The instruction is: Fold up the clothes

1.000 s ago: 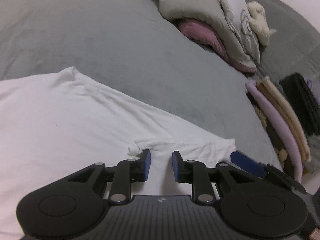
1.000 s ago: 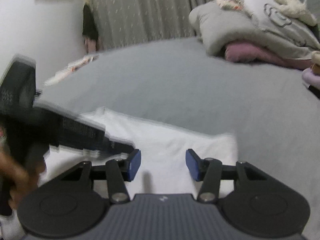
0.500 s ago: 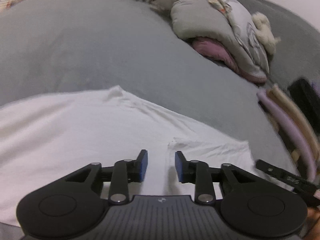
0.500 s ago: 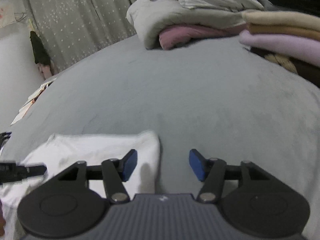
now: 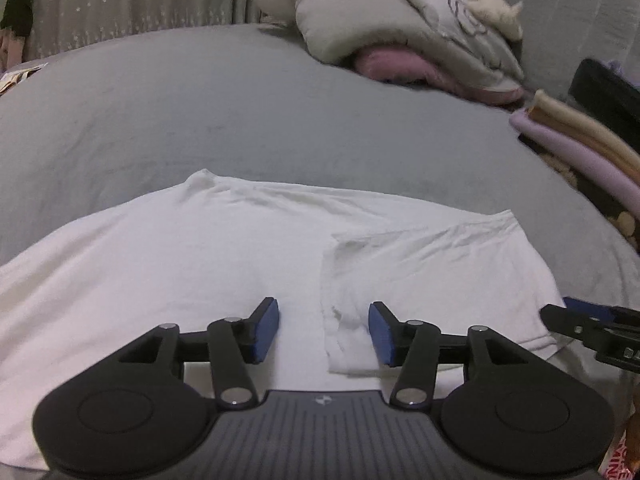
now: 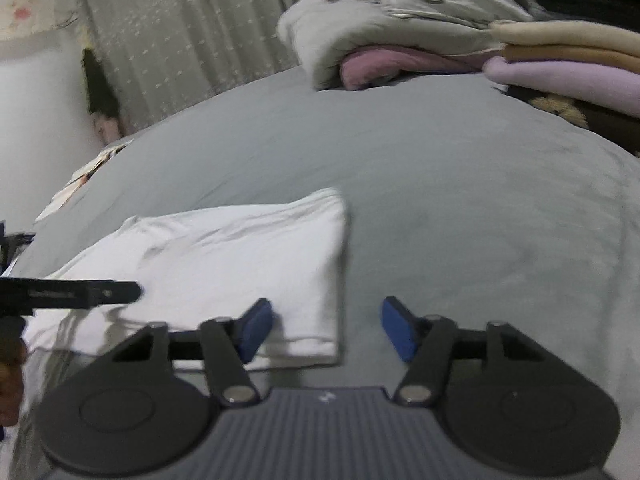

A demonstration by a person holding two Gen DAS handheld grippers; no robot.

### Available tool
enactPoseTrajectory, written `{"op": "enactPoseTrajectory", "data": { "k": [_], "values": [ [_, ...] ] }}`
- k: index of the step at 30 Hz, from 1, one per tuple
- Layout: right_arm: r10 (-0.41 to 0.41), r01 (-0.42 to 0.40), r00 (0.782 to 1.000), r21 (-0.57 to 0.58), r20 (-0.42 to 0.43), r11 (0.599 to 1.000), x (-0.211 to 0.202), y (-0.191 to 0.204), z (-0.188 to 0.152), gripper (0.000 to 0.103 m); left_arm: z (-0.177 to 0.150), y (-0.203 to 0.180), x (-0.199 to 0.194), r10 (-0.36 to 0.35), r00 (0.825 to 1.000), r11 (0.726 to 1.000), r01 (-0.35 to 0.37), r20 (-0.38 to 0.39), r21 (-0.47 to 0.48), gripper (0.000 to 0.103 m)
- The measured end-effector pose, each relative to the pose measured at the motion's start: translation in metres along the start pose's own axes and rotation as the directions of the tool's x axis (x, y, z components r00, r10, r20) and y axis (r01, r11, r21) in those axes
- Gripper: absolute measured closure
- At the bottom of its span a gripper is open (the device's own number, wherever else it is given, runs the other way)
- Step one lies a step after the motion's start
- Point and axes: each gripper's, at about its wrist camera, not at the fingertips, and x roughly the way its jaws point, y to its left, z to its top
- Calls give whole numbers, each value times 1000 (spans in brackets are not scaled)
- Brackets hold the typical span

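Note:
A white garment lies flat on the grey bed, with a sleeve folded inward over its right part. My left gripper is open and empty, just above the garment near the folded sleeve's inner edge. In the right wrist view the garment lies left of centre. My right gripper is open and empty over the garment's near right corner. The left gripper's finger shows at the left edge there; the right gripper's finger shows at the right edge of the left wrist view.
A heap of grey and pink bedding lies at the far side of the bed. A stack of folded clothes, lilac and tan, sits at the right. Curtains hang behind; papers lie at the bed's far left edge.
The left gripper has opened wider and drawn back from the sleeve, which now lies folded on the garment. The right gripper has swung to the garment's right corner, still open.

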Motion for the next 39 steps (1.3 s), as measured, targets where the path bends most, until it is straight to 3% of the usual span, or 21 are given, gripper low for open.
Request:
{"op": "enactPoseTrajectory", "data": {
  "k": [2, 6, 9, 13, 18, 22, 25, 27, 29, 31, 36, 39],
  "values": [
    [19, -18, 1000, 33, -6, 999, 3, 1, 2, 88, 0, 4, -5, 0, 1000, 1000, 0, -3, -16, 54],
    [13, -14, 1000, 92, 11, 996, 2, 4, 5, 93, -1, 22, -18, 13, 1000, 999, -13, -3, -53, 54],
    [-46, 48, 996, -36, 71, 998, -10, 34, 11, 93, -3, 42, -27, -2, 1000, 994, 2, 2, -108, 54],
    [-59, 76, 990, -132, 128, 988, -23, 66, 27, 93, -7, 71, -40, -13, 1000, 985, 14, 8, -173, 51],
    [-31, 76, 984, -257, 176, 963, -35, 112, 45, 94, -14, 105, -56, -23, 999, 970, 29, 28, -242, 50],
    [28, 53, 982, -416, 185, 908, -35, 168, 54, 94, -19, 135, -69, -42, 998, 945, 57, 55, -321, 48],
    [83, 20, 981, -516, 174, 856, -27, 210, 57, 95, -26, 169, -82, -75, 993, 906, 108, 96, -410, 45],
    [143, -31, 980, -596, 141, 802, -15, 251, 58, 96, -35, 205, -92, -107, 983, 846, 168, 148, -507, 43],
    [187, -72, 976, -650, 109, 756, -4, 286, 59, 97, -40, 222, -97, -108, 979, 815, 186, 172, -549, 42],
    [222, -114, 972, -678, 74, 726, 6, 314, 57, 97, -52, 253, -106, -107, 972, 752, 218, 211, -623, 41],
    [291, -215, 956, -755, -34, 620, 45, 393, 24, 98, -74, 295, -118, -129, 952, 648, 294, 278, -703, 40],
    [303, -258, 949, -772, -89, 580, 61, 422, -2, 102, -82, 306, -125, -105, 954, 628, 283, 281, -725, 35]
  ]
}}
